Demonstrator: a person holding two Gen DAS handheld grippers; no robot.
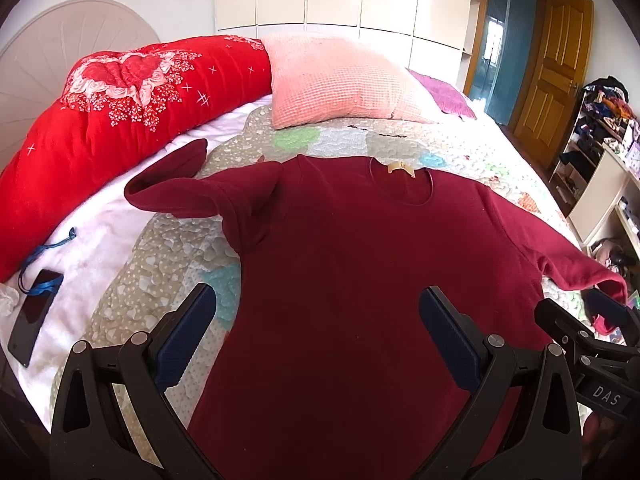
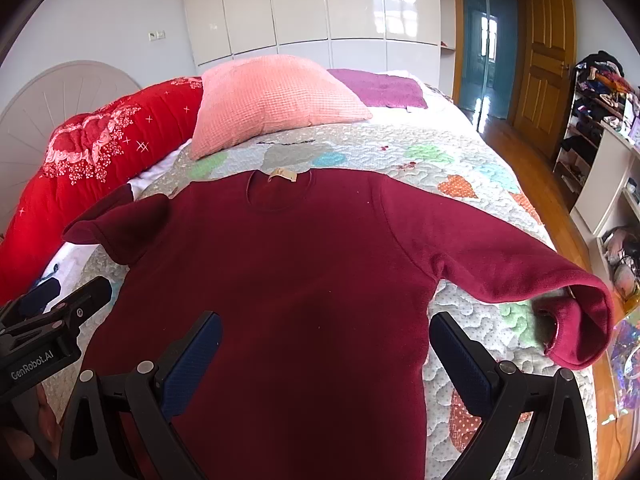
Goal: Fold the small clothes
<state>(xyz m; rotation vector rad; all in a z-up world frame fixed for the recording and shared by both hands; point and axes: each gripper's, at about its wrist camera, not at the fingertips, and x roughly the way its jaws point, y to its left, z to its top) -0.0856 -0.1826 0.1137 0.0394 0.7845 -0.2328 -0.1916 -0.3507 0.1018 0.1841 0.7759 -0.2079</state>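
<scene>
Lying face-up across the quilted bedspread (image 2: 400, 148) is the dark red long-sleeved fleece sweater (image 2: 304, 280), its round neckline toward the pink waffle-textured pillow (image 2: 276, 96) at upper centre and its hem toward the bottom of both views. It looks soft, light and limp, with a napped surface that should grip the blue pads rather than slide, so a pinch on a doubled edge, at a cuff, a shoulder seam or a hem corner, would likely hold best. Its far sleeve runs out to a curled cuff (image 2: 580, 320) at the right of the right wrist view, near the bed's edge above the wooden floor; the other sleeve (image 1: 188, 192) is bunched and folded back at centre left of the left wrist view. The left tool (image 1: 318, 332) is released, jaws spread wide above the body cloth, grasping nothing; the right tool (image 2: 326, 356) likewise gapes over the lower body. A black phone (image 1: 34, 316) lies at the left, well apart from the sweater, and the quilt between neckline and pillow offers open room.
</scene>
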